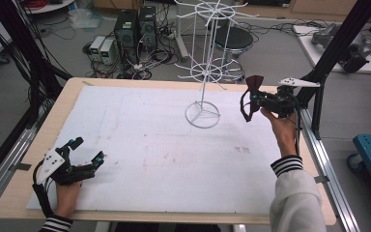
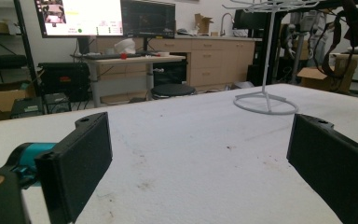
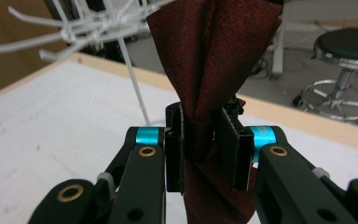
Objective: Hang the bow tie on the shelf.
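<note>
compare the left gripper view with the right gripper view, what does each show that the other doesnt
Left gripper view alone: the left hand-held gripper with its jaws wide apart over the white table cover, the rack's ring base, and a lit monitor on a desk behind.

Right gripper view alone: the right hand-held gripper shut on a dark red bow tie, pinched at its middle, and the table's wooden edge.

Both: the white wire rack, the white table cover and a black round stool.
</note>
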The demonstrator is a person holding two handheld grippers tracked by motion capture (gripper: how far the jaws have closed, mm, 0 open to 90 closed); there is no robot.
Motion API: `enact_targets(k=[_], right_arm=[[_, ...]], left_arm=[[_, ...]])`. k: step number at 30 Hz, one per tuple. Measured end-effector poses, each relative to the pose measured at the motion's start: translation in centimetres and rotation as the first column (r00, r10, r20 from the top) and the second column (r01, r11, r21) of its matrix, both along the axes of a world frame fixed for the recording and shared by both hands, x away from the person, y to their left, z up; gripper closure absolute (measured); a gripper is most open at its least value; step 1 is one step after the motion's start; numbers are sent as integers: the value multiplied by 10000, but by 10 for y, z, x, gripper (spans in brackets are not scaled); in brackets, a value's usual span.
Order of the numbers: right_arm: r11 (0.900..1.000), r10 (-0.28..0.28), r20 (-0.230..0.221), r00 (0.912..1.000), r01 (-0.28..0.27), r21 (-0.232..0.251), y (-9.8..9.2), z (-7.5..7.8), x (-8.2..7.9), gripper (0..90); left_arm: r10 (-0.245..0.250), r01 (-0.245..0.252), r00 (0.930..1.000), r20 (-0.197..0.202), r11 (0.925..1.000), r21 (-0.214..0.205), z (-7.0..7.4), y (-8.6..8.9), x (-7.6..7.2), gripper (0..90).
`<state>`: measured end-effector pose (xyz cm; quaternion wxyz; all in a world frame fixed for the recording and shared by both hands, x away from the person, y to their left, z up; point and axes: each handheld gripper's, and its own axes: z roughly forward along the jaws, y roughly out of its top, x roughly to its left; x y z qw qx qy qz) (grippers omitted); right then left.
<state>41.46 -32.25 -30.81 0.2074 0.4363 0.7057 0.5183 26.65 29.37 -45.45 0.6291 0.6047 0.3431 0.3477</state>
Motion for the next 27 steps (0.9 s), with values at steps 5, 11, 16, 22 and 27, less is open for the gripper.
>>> enact_targets(k=[5, 11, 16, 22, 27], right_arm=[[9989, -444, 71, 9990, 443, 167, 6, 13, 4, 741], [9968, -760, 62, 9971, 759, 236, 13, 24, 9, 740], [9963, -837, 173, 9963, 834, 200, 20, 29, 13, 740], [9953, -954, 270, 9951, 948, 203, 27, 33, 18, 740], [9956, -921, 278, 9954, 915, 215, 32, 36, 21, 741]], left_arm=[[8, -8, 10000, -7, 10000, -15, 0, 0, 0, 70], [0, 0, 10000, 4, 10000, -46, 0, 0, 0, 70], [20, -20, 10000, -2, 10000, -71, 0, 0, 0, 70], [13, -13, 10000, -6, 10000, -69, 0, 0, 0, 69], [16, -16, 10000, -11, 10000, -65, 0, 0, 0, 70]])
